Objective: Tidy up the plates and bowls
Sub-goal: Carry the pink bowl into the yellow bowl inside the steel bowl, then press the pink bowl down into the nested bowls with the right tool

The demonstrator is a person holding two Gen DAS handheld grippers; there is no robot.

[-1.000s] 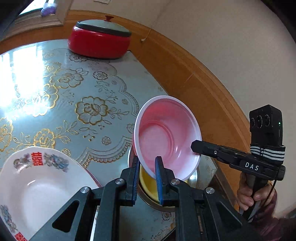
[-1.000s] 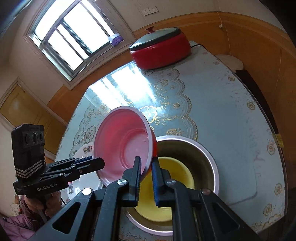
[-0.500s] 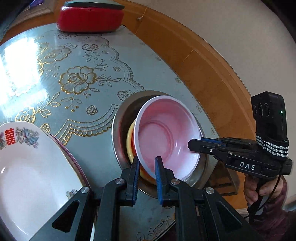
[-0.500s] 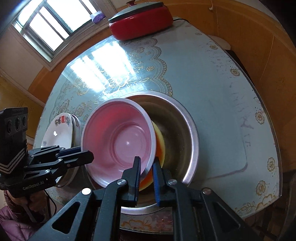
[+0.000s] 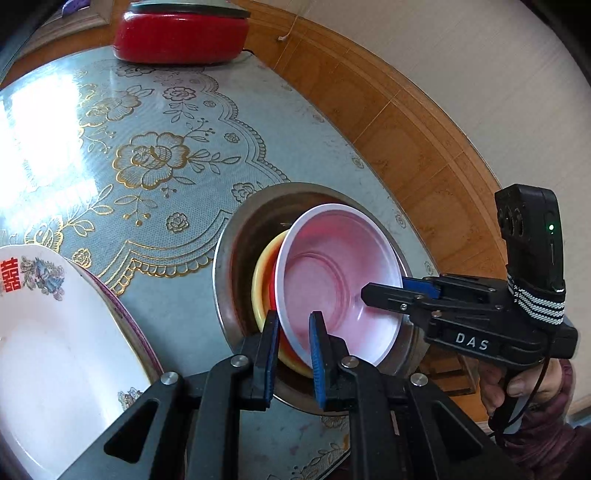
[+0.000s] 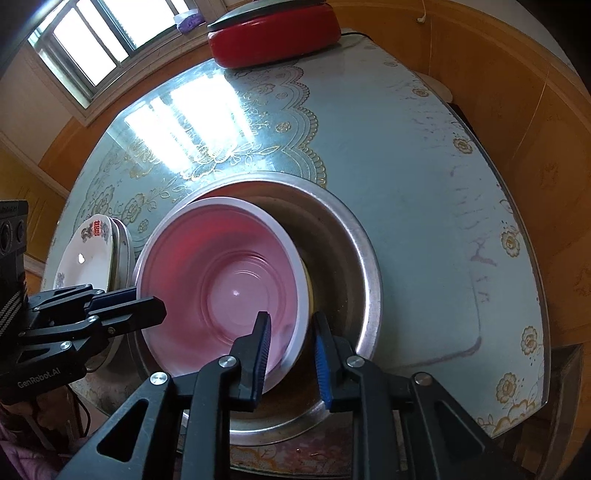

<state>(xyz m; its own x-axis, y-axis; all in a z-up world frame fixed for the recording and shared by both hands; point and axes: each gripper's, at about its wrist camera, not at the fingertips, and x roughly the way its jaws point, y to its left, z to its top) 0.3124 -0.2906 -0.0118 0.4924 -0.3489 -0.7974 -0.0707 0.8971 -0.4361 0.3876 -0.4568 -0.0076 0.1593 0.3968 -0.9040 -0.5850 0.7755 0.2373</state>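
The steel basin [image 6: 354, 258] stood on the worktop [image 6: 424, 184] near its front edge. Inside it lay a yellow bowl [image 5: 260, 284], and the pink bowl [image 6: 221, 280] sat tilted on top of that, its mouth turned up and toward the cameras. The pink bowl held nothing.

The left tool [image 5: 291, 328] straddled the near rim of the pink bowl, one finger outside and one inside; a gap showed on both sides of the rim, so the tool was released. The right tool [image 6: 291, 328] straddled the opposite rim in the same way, fingers parted and clear of the wall, likewise released.

A stack of white plates [image 5: 44, 332] with red characters and floral print stood just beside the basin on its left. A red cooker [image 5: 181, 29] with a grey lid sat at the far edge of the worktop, well apart.

The left wrist view showed the yellow bowl as a crescent under the pink one, and a red band between them whose nature I could not tell. The right wrist view showed only a thin pale edge there, but gave the full basin rim, the window [image 6: 92, 44] and the bare right part of the worktop. Each view showed the other tool from the side.
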